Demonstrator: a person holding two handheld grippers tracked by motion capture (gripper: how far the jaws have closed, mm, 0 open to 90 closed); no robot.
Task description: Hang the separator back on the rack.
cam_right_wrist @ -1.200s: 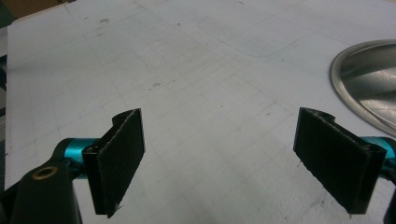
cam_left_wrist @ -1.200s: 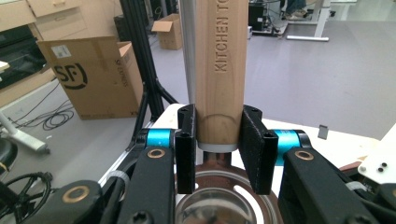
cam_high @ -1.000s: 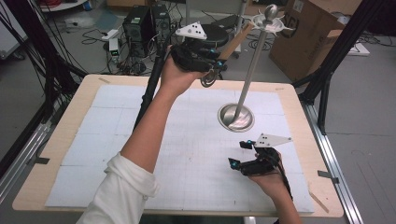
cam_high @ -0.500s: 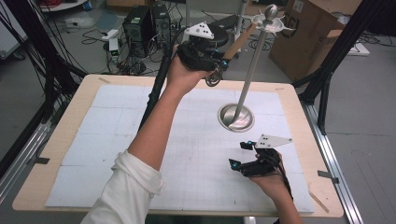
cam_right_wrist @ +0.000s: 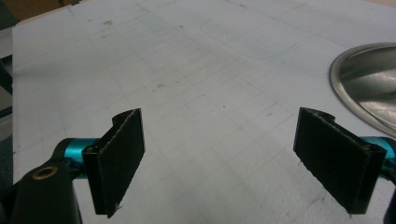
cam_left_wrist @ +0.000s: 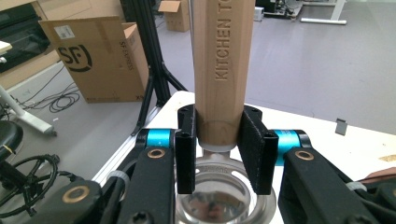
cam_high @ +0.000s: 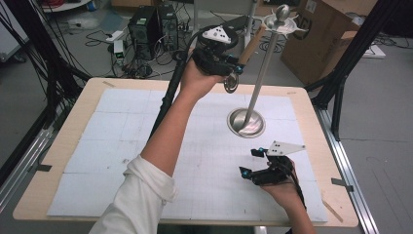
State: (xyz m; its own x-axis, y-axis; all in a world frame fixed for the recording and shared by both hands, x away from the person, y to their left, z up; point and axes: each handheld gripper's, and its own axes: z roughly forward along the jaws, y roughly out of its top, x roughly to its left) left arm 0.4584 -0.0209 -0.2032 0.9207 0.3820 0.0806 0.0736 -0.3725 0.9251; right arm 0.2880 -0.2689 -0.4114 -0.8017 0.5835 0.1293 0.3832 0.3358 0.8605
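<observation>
A metal utensil stand has a round base [cam_high: 246,123] on the white mat, a slim pole [cam_high: 259,78] and a hook crown [cam_high: 281,22] on top. My left gripper [cam_high: 237,68] is raised high beside the pole, shut on a wooden-handled kitchen tool [cam_high: 251,46]. The handle slants up toward the crown and its metal hanging ring [cam_high: 231,82] dangles below the jaws. In the left gripper view the jaws of this gripper [cam_left_wrist: 218,135] clamp the handle [cam_left_wrist: 222,60] just above the ring [cam_left_wrist: 224,198]. My right gripper [cam_high: 248,163] rests low on the mat, open and empty [cam_right_wrist: 229,158], near the base [cam_right_wrist: 369,84].
A white gridded mat [cam_high: 122,136] covers the wooden table [cam_high: 58,146]. Cardboard boxes [cam_high: 321,44], black frame legs [cam_high: 341,73], computers and cables stand on the floor beyond the far edge. My left forearm crosses the mat's middle.
My left gripper has carried the wooden-handled tool to the right and slightly up, closer to the stand's pole and crown. The right gripper has stayed put.
</observation>
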